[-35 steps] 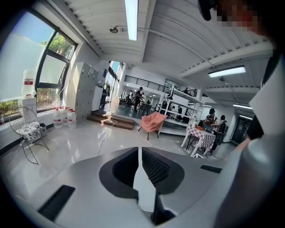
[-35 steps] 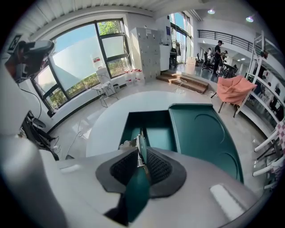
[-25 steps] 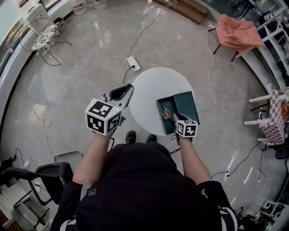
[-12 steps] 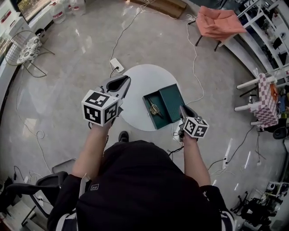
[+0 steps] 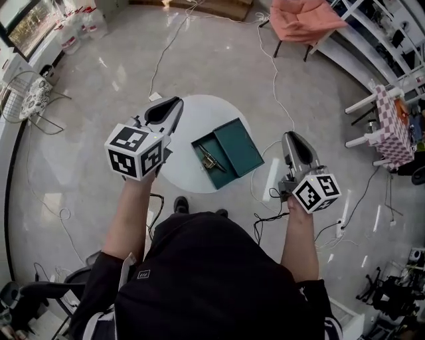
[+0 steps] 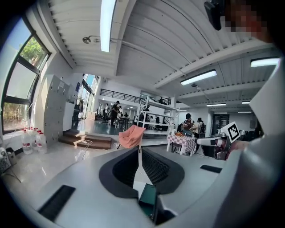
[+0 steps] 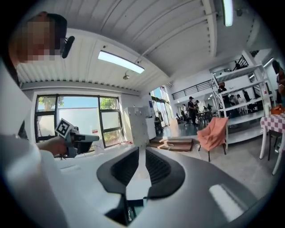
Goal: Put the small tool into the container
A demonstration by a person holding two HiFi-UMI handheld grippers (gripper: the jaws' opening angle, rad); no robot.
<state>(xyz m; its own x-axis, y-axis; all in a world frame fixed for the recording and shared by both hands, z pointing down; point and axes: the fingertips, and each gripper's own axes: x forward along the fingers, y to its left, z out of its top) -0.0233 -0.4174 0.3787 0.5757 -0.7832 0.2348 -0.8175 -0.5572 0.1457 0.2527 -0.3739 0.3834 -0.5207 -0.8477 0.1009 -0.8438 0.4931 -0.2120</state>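
Note:
An open green container lies on the round white table. The small metal tool rests inside its left half. My left gripper hovers over the table's left edge, shut and holding nothing. In the left gripper view its tips meet, and a corner of the green container shows below them. My right gripper is raised over the floor to the right of the table, well apart from the container. Its jaws are shut with nothing between them.
Cables run across the glossy floor around the table, with a power strip behind it and another at its right. An orange chair stands at the back. A checkered table is at the right, and a wire chair at the left.
My right gripper has left the container's near edge and swung right and up, off the table. The left gripper rose slightly. The tool stays in the container.

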